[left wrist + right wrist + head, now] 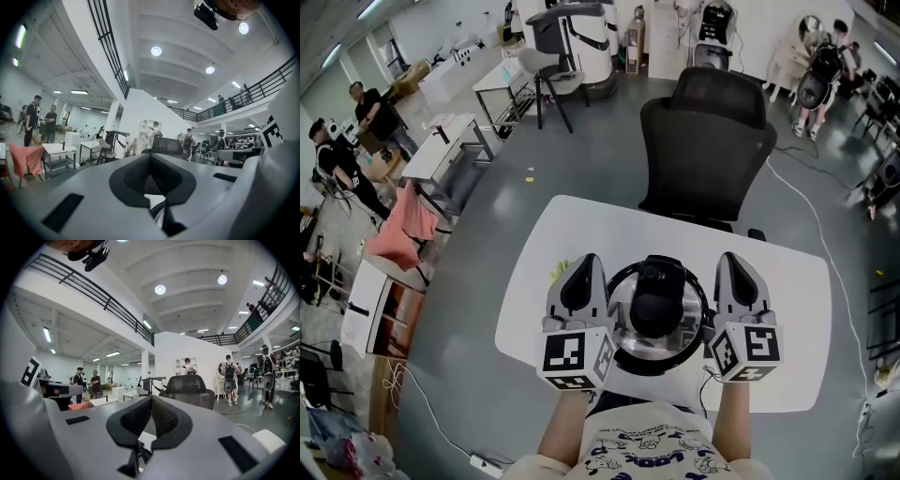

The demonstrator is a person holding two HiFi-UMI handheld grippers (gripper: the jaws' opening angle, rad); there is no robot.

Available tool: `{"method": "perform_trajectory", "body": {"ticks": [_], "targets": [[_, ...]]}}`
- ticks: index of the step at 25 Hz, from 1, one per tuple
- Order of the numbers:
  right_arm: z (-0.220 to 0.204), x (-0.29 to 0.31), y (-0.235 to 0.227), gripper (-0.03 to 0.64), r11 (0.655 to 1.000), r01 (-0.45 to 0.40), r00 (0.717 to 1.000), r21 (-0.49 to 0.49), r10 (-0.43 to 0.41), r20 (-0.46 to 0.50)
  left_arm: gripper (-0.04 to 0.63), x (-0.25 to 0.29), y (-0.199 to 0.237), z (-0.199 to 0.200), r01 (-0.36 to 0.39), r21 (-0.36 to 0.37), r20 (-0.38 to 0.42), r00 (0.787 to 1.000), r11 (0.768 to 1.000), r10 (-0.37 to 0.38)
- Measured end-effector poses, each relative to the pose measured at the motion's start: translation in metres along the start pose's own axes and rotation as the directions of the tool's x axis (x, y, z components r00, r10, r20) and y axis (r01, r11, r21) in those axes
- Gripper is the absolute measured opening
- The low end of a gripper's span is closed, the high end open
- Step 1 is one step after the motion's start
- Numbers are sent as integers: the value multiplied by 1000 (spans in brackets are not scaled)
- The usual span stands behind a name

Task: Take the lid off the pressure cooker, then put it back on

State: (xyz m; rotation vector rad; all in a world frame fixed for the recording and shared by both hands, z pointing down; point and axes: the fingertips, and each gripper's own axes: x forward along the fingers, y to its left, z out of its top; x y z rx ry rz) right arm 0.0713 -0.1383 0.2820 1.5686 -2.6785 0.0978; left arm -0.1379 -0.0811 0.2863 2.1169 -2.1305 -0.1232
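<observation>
Pressure cooker [630, 349]: stands on the near half of the white table [787, 309], directly in front of the person and between the two grippers.

Table: white, with rounded corners, set on a grey floor.

Office chair [708, 141]: black, at the far side of the table, its back facing the camera.

Cooker body: round, polished steel with a dark rim. The lid [622, 319] is seated on it.

Left gripper [586, 262]: held level on the cooker's left side, just beside its rim. The head view does not show whether it touches the rim. In the left gripper view, the left gripper [150, 157] has its jaws pressed together along their full length, with nothing between them.

Right gripper [731, 260]: held level on the cooker's right side, just beside its rim. Contact with the rim cannot be confirmed. In the right gripper view, the right gripper [151, 399] also has its jaws fully together and holds nothing.

Both grippers point away from the person, toward the chair.

Lid handle [656, 298]: black, running across the top of the lid from the far rim toward its centre. Neither gripper has hold of it.
</observation>
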Motion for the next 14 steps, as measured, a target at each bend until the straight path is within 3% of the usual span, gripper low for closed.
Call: {"method": "perform_trajectory", "body": {"ticks": [14], "targets": [[1, -9, -3, 11, 1000, -2, 1000, -6, 2, -10, 14, -5, -10, 1, 6, -2, -5, 1000, 1000, -6]]}}
